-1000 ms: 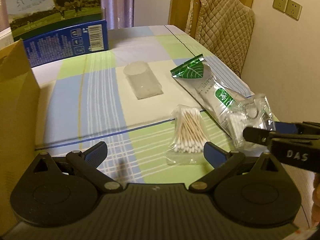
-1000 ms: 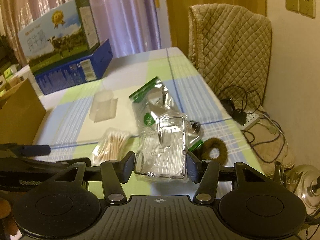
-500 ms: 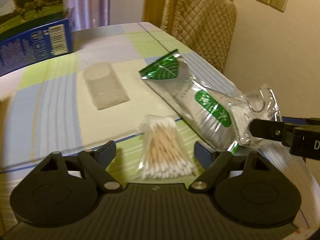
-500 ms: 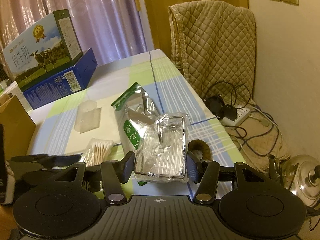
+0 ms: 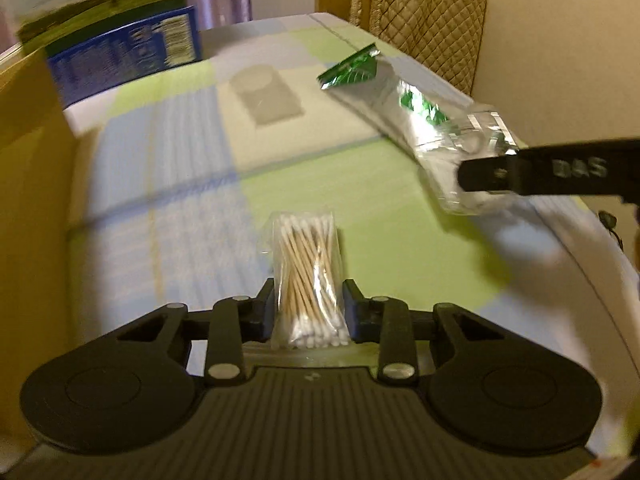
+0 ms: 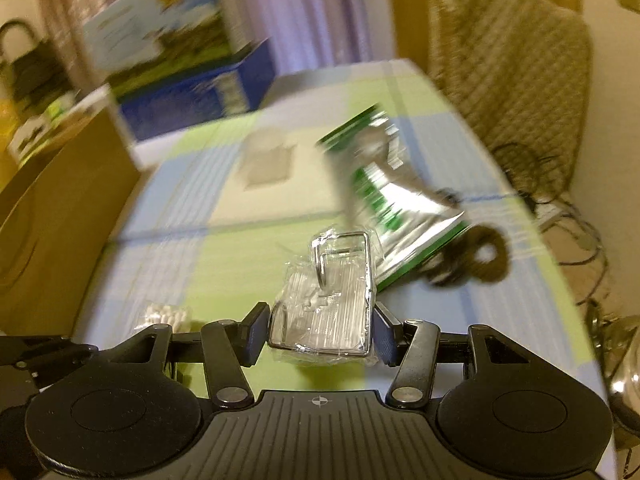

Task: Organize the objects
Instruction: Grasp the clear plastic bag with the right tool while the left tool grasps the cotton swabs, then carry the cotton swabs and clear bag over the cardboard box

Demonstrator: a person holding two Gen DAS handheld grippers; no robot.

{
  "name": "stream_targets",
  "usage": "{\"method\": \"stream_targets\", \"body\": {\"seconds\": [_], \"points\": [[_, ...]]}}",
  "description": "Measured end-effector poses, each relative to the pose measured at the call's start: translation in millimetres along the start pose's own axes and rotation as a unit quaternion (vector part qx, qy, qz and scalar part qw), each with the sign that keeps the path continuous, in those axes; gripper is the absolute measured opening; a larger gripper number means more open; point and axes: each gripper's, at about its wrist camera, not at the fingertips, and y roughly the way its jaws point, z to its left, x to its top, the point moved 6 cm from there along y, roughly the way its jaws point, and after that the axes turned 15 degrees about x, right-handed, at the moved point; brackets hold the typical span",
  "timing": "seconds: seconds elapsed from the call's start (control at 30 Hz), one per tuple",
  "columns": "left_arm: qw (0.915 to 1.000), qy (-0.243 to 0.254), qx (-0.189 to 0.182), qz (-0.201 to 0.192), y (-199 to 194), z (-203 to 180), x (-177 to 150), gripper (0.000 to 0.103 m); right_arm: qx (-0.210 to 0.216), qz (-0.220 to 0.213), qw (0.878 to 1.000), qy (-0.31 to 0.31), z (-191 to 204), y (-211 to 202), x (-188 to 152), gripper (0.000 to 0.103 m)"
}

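A table [image 5: 168, 184] covered in a green, blue and cream checked cloth is seen, on which a clear cup [image 5: 266, 94] is laid on its side near the middle, a silver-green pouch [image 6: 386, 188] toward the right edge, and a blue-and-white carton [image 5: 132, 52] at the far left corner.

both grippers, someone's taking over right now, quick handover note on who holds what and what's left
Left gripper: fingers closing on the swab pack, pads at its sides.
Right gripper: shut on the wrapped metal rack.
On the table: foil pouch, clear cup lying down, dark ring.
Cardboard box on the left.
Done: two items picked up. Left: stow both, then pouch, cup and ring.
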Motion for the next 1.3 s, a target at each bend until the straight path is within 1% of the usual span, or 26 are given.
{"method": "stream_targets", "body": {"seconds": [0.17, 0.3, 0.37, 0.4, 0.43, 0.63, 0.83, 0.9, 0.97, 1.0, 1.13, 1.3], "points": [[0.9998, -0.014, 0.012, 0.007, -31.5, 13.1, -36.8, 0.026, 0.007, 0.035, 0.999, -0.013, 19.7, 2.4, -29.6, 0.051], [0.9995, -0.026, 0.016, 0.008, -39.9, 23.5, -49.2, 0.026, 0.003, 0.031, 0.999, -0.027, 27.7, 0.8, -39.9, 0.051], [0.9994, -0.030, 0.016, 0.010, -40.0, 26.9, -49.8, 0.032, -0.003, 0.034, 0.999, -0.028, 27.1, 4.4, -41.8, 0.052], [0.9993, -0.031, 0.016, 0.012, -39.1, 28.4, -49.8, 0.032, -0.003, 0.035, 0.999, -0.026, 26.6, 5.8, -42.6, 0.052], [0.9992, -0.033, 0.017, 0.013, -38.1, 29.8, -50.0, 0.034, -0.003, 0.036, 0.999, -0.025, 25.9, 7.2, -42.5, 0.052], [0.9992, -0.035, 0.018, 0.011, -36.1, 33.9, -50.5, 0.035, -0.007, 0.031, 0.999, -0.026, 23.7, 9.6, -40.8, 0.053], [0.9996, -0.021, 0.020, 0.005, -34.9, 31.1, -49.7, 0.035, -0.013, 0.033, 0.999, -0.027, 24.2, 10.7, -39.7, 0.052], [0.9997, -0.019, 0.018, 0.005, -35.3, 30.3, -50.0, 0.032, -0.015, 0.033, 0.999, -0.028, 24.3, 10.4, -40.0, 0.051], [0.9998, -0.012, 0.017, 0.004, -37.0, 28.8, -49.7, 0.025, -0.016, 0.031, 0.999, -0.027, 23.6, 9.2, -40.6, 0.051], [0.9998, -0.010, 0.018, 0.004, -37.6, 28.2, -49.8, 0.024, -0.017, 0.030, 0.999, -0.027, 23.3, 8.3, -40.9, 0.051], [0.9997, -0.016, 0.018, 0.008, -44.5, 28.9, -51.7, 0.022, -0.021, 0.027, 0.999, -0.022, 26.4, 0.1, -41.8, 0.051], [0.9994, -0.031, 0.017, 0.000, -65.6, 36.8, -50.1, 0.022, -0.014, 0.013, 1.000, -0.016, 45.2, -26.1, -46.2, 0.051]]}}
